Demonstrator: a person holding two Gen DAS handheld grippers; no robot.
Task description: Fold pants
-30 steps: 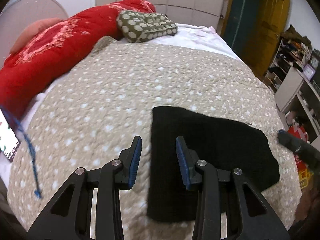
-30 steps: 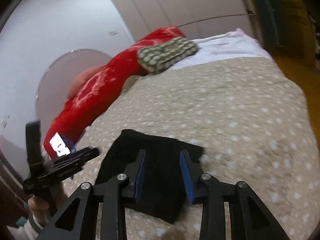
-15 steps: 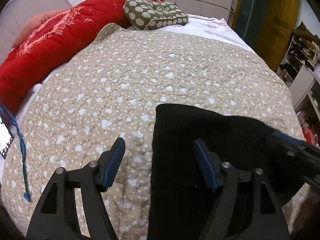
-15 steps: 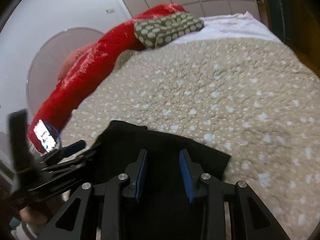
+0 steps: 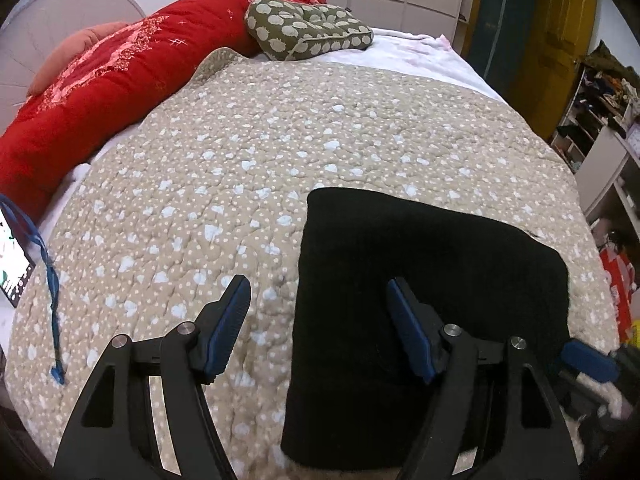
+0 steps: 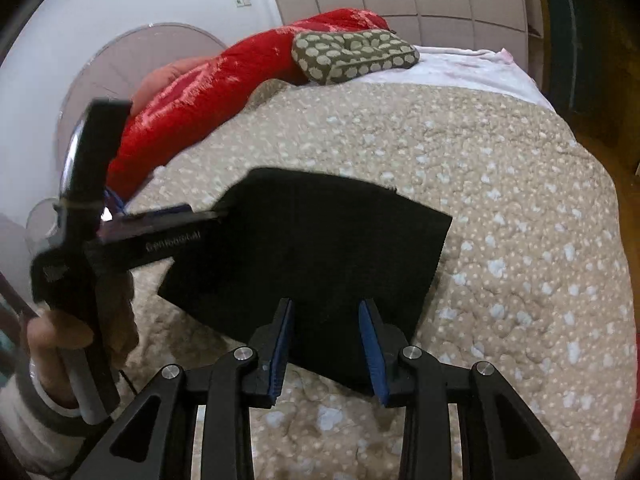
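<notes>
The black pants (image 5: 432,288) lie folded into a flat rectangle on the beige spotted quilt (image 5: 240,168). My left gripper (image 5: 318,286) is open wide just above the fold's left edge, one finger over the quilt and the other over the cloth, pinching nothing. In the right wrist view the pants (image 6: 320,240) appear again, with my right gripper (image 6: 326,304) hanging over their near edge, its jaws partly apart and nothing between the pads. The left gripper (image 6: 200,224) reaches the fold's left corner, held by a hand (image 6: 56,332). One blue pad of the right gripper (image 5: 588,360) shows at the fold's right side.
A red quilt (image 5: 100,92) and an olive spotted pillow (image 5: 304,28) lie at the head of the bed. A lit phone (image 5: 12,260) with a blue lanyard (image 5: 50,284) rests at the left edge. Cluttered shelves (image 5: 600,120) and a yellow door (image 5: 552,40) stand to the right.
The left jaws have spread from a narrow gap to wide open and sit nearer the fold's left edge. The right gripper has sunk towards the pants' near edge, its gap unchanged.
</notes>
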